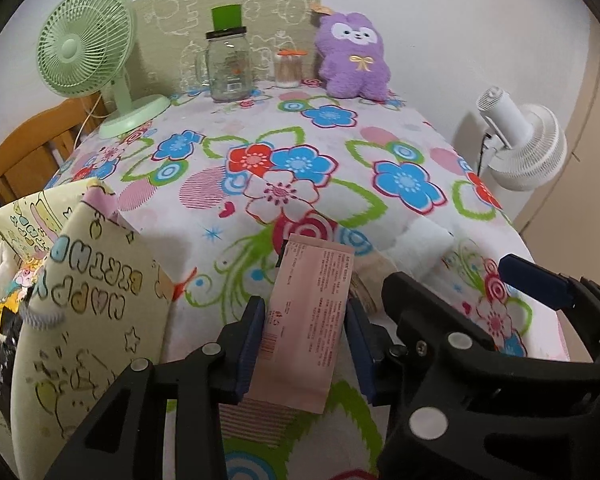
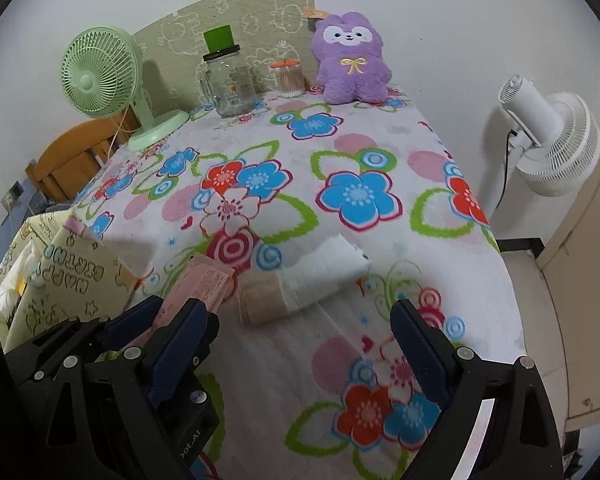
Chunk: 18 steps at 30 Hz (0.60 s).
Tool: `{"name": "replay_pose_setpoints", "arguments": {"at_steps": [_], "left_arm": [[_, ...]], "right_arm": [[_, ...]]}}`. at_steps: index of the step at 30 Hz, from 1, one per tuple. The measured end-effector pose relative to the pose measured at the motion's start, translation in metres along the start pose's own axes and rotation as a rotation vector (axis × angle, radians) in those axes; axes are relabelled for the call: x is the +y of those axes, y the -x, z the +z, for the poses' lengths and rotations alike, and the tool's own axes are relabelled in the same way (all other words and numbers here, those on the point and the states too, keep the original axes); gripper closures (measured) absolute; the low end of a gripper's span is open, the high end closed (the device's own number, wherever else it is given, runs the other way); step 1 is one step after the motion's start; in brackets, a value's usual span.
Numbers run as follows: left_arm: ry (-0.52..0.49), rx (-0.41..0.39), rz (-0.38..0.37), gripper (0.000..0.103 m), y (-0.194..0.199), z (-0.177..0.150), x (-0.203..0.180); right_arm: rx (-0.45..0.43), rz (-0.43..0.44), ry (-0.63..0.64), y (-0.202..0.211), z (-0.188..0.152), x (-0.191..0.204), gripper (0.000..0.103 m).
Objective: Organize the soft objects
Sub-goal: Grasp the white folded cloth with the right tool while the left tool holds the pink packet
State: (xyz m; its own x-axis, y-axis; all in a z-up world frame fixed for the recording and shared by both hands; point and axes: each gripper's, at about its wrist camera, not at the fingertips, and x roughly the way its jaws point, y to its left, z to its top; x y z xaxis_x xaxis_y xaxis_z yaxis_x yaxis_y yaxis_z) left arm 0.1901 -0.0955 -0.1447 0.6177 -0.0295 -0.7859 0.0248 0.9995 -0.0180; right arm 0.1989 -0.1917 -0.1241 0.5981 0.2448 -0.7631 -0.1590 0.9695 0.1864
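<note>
Pinching pink packet [image 1: 300, 320]: left gripper [image 1: 306, 336] | right gripper [image 2: 304, 344] spread (empty)

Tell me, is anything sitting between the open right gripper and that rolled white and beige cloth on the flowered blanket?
Nothing visible does. The right gripper is open with only bare flowered blanket between it and the rolled cloth. The left gripper, clamped on the pink packet, sits off to one side.

black hand-held gripper [image 1: 304, 344] frames, ribbed navy pads [image 2: 182, 344], silver round screws
</note>
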Motion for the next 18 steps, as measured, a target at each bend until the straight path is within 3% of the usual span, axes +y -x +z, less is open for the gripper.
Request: {"name": "replay_pose_setpoints", "arguments": {"at_steps": [12, 18], "left_arm": [[0.036, 0.008, 0.032, 0.061, -0.023, 0.017, 0.005], [0.034, 0.031, 0.03, 0.061, -0.036, 0.017, 0.005]], "right_arm": [[0.001, 0.003, -0.011, -0.028, 0.022, -0.002, 0.014], [0.03, -0.037, -0.034, -0.045, 0.023, -0.007, 0.024]]}}
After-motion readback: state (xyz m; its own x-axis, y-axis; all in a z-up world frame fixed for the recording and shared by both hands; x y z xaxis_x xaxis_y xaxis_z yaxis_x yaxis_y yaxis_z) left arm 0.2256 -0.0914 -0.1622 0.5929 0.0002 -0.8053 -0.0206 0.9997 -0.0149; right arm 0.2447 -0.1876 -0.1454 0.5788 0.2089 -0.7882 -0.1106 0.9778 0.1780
